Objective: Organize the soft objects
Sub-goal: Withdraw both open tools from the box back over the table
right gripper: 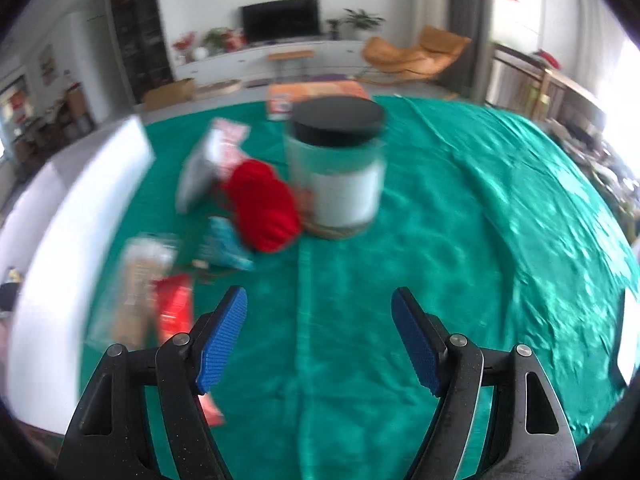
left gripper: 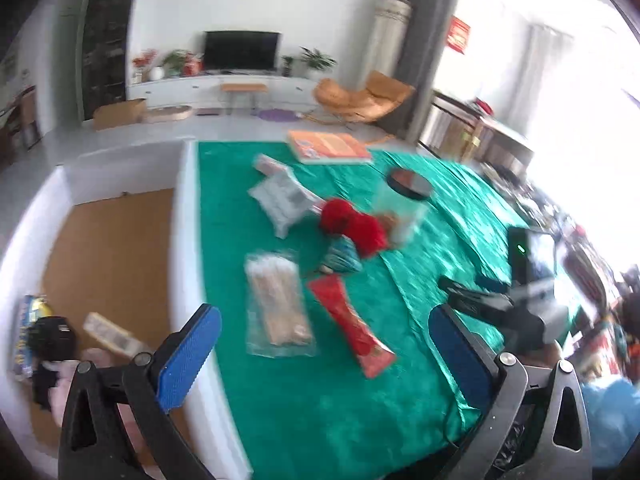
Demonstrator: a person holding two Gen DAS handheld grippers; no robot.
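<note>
Both grippers hang above the near edge of a green cloth [right gripper: 460, 200] with nothing between their blue pads; the left gripper [left gripper: 324, 354] has its jaws spread wide and released, and the right gripper [right gripper: 320, 336] likewise stands released and empty; the frames are blurred, so fine detail is uncertain. The soft things lie in a loose cluster left of centre on the cloth: a red yarn ball [left gripper: 354, 226] touching the foot of a jar [right gripper: 336, 168] with a black lid, a small teal bundle [left gripper: 340, 256] just nearer, a red packet [left gripper: 352, 326] and a clear bag [left gripper: 276, 306] side by side nearest the left gripper, and a grey-white pouch [left gripper: 280, 198] farther off; an orange book [left gripper: 330, 146] sits at the far edge. To the left of the cloth, beyond a white rim, is a box [left gripper: 108, 240] with a brown floor, holding a few items at its near end; I judge it the likely place for sorted goods, which would explain why the left gripper hovers astride that rim. The right gripper faces the jar squarely, perhaps because the jar pins the yarn or is itself to be moved; this is only a guess. The task looks barely begun, since most soft items are still on the cloth.
</note>
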